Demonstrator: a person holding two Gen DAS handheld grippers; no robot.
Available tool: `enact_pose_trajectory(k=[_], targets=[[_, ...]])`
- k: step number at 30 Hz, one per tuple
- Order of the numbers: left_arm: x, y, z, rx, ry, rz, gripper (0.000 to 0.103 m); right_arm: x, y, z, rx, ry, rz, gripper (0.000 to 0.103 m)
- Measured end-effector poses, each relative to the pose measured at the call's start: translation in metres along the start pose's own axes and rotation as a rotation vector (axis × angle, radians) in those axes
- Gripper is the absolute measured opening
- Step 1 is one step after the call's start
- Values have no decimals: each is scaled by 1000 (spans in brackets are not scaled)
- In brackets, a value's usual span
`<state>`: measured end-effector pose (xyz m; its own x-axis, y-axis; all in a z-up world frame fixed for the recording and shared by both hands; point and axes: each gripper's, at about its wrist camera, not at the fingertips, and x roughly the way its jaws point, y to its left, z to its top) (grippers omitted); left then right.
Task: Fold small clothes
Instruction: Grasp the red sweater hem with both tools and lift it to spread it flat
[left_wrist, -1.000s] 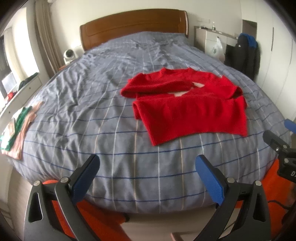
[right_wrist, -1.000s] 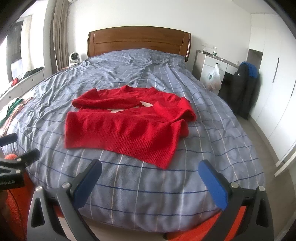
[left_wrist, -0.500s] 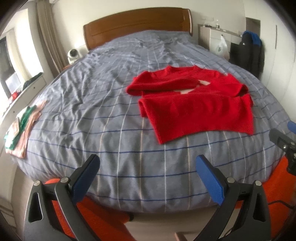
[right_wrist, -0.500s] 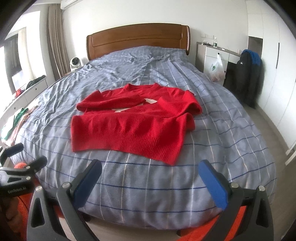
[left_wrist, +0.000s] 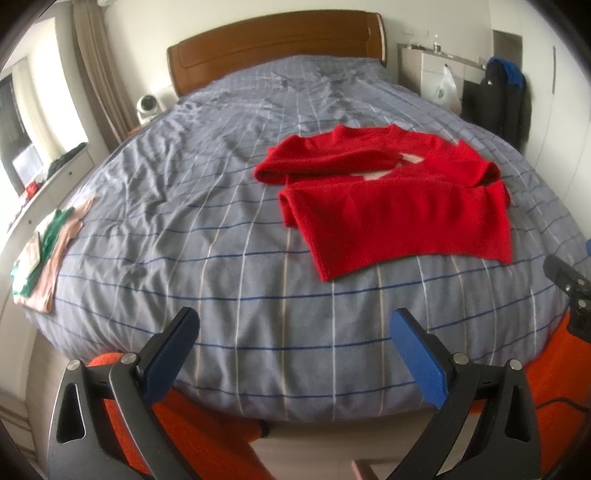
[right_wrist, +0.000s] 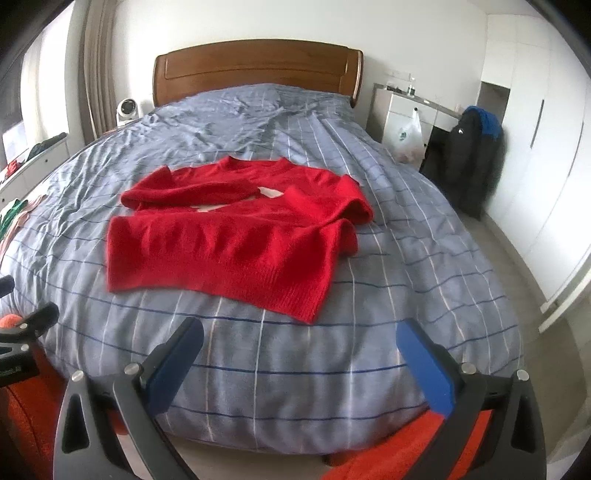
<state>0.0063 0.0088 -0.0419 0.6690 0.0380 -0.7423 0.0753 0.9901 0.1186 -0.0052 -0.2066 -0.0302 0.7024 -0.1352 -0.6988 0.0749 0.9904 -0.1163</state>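
Currently the red sweater (left_wrist: 399, 210) (right_wrist: 236, 243) lies partly folded on the bed (left_wrist: 184, 221) (right_wrist: 406, 258), sleeves crossed over its chest. Left gripper (left_wrist: 295, 350) and right gripper (right_wrist: 301, 354) hover at the foot edge, jaws spread, empty. Folded clothes (left_wrist: 44, 243) sit at 9 o'clock.

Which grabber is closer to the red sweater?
Right, but only slightly. The right gripper faces the red sweater almost head-on; the left gripper sits off to its left. Neither touches it.

The red knit sweater (right_wrist: 236, 236) lies flat on the bed, both sleeves folded across, hem nearest; seemingly front-down.
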Motion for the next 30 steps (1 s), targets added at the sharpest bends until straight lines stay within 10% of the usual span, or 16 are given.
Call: enact_pose_trajectory(k=[13,20,26,28,29,30], targets=[[9,1,-1,-4,18,-34,103,5,-3,-1,-2,30,-27,103],[78,39,13,-73,177,-227,102,21,-41,12,62,1,223,103],[120,22,33,-94,204,-329,101,103,-79,9,183,169,345,101],[128,12,40,-82,183,-340,94,127,-80,7,235,190,431,87],[131,4,42,-61,175,-337,69,137,-78,7,249,193,469,84],[135,-4,42,-35,188,-331,22,147,-73,7,254,193,496,80]])
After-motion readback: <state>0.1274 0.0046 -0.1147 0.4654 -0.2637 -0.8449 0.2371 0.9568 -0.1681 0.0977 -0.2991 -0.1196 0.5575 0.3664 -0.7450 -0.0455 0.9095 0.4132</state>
